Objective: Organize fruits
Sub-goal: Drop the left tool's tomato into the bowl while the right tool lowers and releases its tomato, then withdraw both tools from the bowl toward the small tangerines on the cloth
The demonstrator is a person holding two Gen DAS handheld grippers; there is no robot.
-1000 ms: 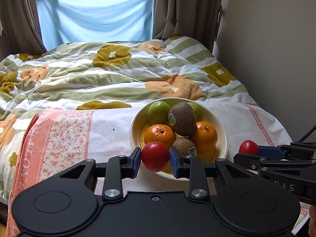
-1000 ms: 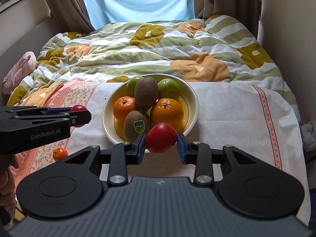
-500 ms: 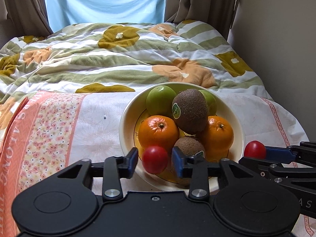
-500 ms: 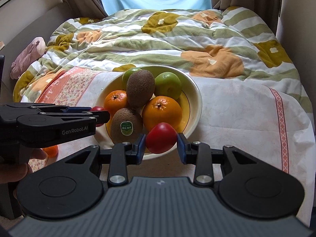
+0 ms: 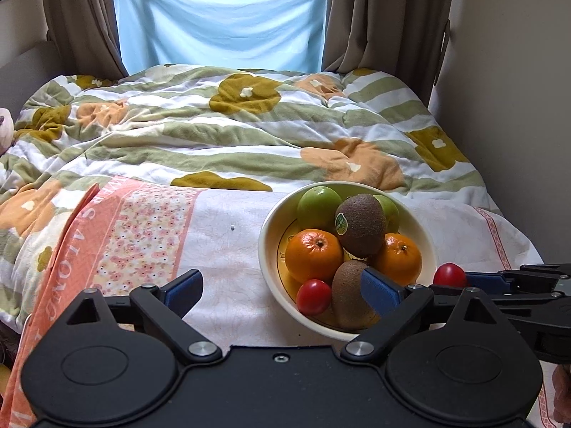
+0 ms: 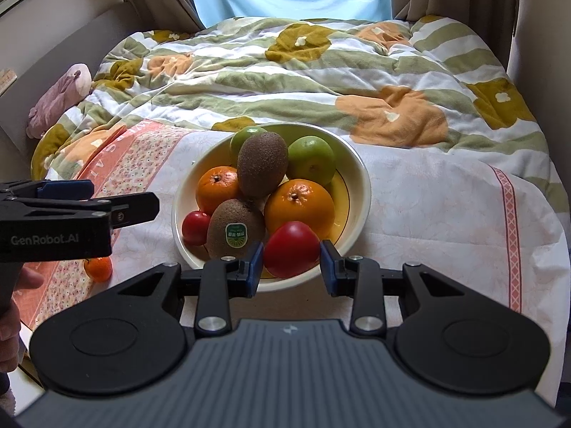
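A cream bowl (image 5: pixel 266 249) (image 6: pixel 360 192) on the bed holds two oranges, two kiwis, green apples and a small red tomato (image 5: pixel 314 296) (image 6: pixel 195 227) at its front left. My left gripper (image 5: pixel 282 290) is open wide and empty, left of and in front of the bowl; it also shows in the right wrist view (image 6: pixel 117 199). My right gripper (image 6: pixel 291 264) is shut on a second red tomato (image 6: pixel 292 249) just above the bowl's front rim; that tomato also shows in the left wrist view (image 5: pixel 449 275).
The bowl stands on a white and pink floral cloth (image 5: pixel 142 228) over a striped quilt (image 5: pixel 214 132). A small orange fruit (image 6: pixel 98 269) lies on the cloth at the left. A wall (image 5: pixel 517 107) runs along the right.
My left gripper opened and let its red tomato go into the bowl's front left, then pulled back and to the left. My right gripper moved a little closer to the bowl with its tomato.
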